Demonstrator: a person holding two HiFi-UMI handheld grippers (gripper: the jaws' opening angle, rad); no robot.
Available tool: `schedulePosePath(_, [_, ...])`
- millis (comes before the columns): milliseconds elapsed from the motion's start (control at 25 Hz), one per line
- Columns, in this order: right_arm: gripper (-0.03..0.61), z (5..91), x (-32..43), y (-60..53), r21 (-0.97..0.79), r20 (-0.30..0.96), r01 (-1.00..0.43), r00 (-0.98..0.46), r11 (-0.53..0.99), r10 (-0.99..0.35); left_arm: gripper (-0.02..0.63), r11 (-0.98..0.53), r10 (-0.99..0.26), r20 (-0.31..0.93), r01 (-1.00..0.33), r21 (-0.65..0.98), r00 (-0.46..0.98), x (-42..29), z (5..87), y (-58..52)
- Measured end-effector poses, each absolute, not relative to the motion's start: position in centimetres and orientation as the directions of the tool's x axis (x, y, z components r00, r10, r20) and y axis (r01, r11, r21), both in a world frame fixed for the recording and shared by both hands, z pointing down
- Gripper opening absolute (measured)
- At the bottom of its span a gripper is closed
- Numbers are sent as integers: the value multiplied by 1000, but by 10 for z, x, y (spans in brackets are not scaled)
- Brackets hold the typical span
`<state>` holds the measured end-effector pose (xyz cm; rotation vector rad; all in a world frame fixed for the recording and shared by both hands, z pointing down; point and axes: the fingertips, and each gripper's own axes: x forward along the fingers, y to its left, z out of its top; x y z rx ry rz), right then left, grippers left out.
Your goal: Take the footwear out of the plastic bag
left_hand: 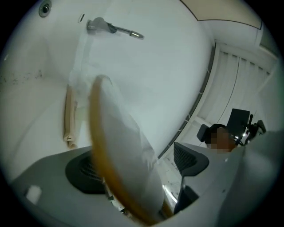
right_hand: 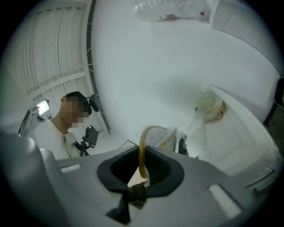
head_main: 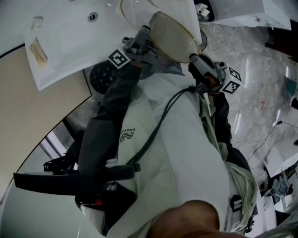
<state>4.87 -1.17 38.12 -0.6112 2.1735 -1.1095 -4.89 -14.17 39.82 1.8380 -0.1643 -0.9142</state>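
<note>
The slipper (head_main: 173, 33) is out of the plastic bag (head_main: 53, 44) and is held in the air in front of us, well apart from the bag. The right gripper (right_hand: 142, 177) has its jaws clenched on the slipper's tan rim. The left gripper (left_hand: 137, 170) has its jaws released and spread wide. The slipper stands edge-on between them, and we see no pad pressing on it. We judge that the right gripper alone carries the load. That pinch must be firm and deep, since a thin rim can slip out. We draw the left gripper clear of the sole first. We then set the slipper on a bare part of the table (head_main: 70, 14), beside the bag. A second slipper (left_hand: 69, 119) lies inside the bag, and we judge it to be next.
</note>
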Motion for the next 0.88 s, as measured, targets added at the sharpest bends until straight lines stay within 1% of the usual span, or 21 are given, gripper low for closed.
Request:
schedulePosePath(40, [43,382,44,-11,-826,-289,-140,-726,546,-624,439,-476,-501,-529,292,829,685,-50,392,-145])
schedulePosePath(80, [42,383,43,-10,-821,-265,-167,-736,546,-623,322,-490,-507,-541,292,822,671,-53,388,-147])
schedulePosePath(120, [43,384,44,-11,-818,-239,-202,-732,539,-638,226,-501,-515,-549,288,816,658,-55,385,-147])
schedulePosePath(160, [43,386,48,-12,-816,-209,-246,-718,523,-664,173,-512,-523,-555,282,811,648,-57,383,-147])
schedulePosePath(280, [52,395,59,-18,-777,-86,-425,-660,465,-746,144,-535,-544,-551,244,809,634,-58,377,-145])
schedulePosePath(360, [64,398,62,-19,-733,-19,-524,-623,435,-782,140,-543,-560,-540,214,812,628,-59,373,-145])
schedulePosePath(520, [81,404,67,-18,-687,74,-630,-557,363,-827,133,-579,-576,-517,131,805,633,-58,366,-142])
schedulePosePath(600, [83,409,68,-17,-684,110,-648,-546,335,-830,133,-610,-579,-498,63,790,646,-59,364,-140])
schedulePosePath(760, [89,417,63,-22,-722,157,-626,-563,294,-811,132,-665,-597,-483,-58,745,641,-64,359,-140])
schedulePosePath(840, [91,414,60,-22,-740,143,-598,-586,307,-798,132,-675,-602,-498,-65,735,624,-65,353,-138])
schedulePosePath(880, [91,408,59,-22,-754,102,-568,-599,332,-794,135,-676,-601,-518,-42,736,609,-67,348,-138])
